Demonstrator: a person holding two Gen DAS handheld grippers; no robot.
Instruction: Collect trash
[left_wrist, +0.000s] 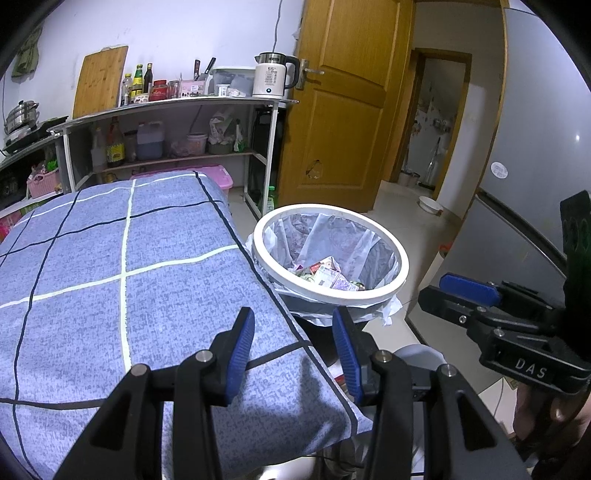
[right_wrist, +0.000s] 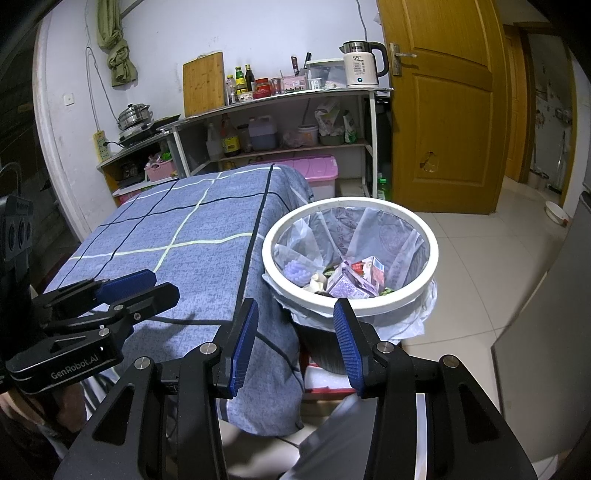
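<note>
Landmark: the white-rimmed trash bin (right_wrist: 351, 258), standing on the tiled floor and lined with a translucent plastic bag (right_wrist: 388, 236).

Trash: the collected items lie at the bottom of the bin, inside the liner. A purple carton (right_wrist: 347, 286) and a red-and-white carton (right_wrist: 373, 267) are distinguishable there; the remaining pieces are too jumbled to identify.

Table: a table covered with a blue checked cloth (left_wrist: 122, 266) stands directly beside the bin, the cloth's hanging edge touching the bin's rim.

Left gripper (left_wrist: 293, 354): hovering above the table corner nearest the bin. Jaws spread apart, nothing between the blue pads.

Right gripper (right_wrist: 291, 343): positioned near the bin on the viewer's side, pointing down towards its rim. Jaws spread apart, nothing held.

Behind the bin: a shelving unit (right_wrist: 295, 122) carrying a white electric kettle (right_wrist: 364, 64), and a wooden door (right_wrist: 443, 107).
</note>
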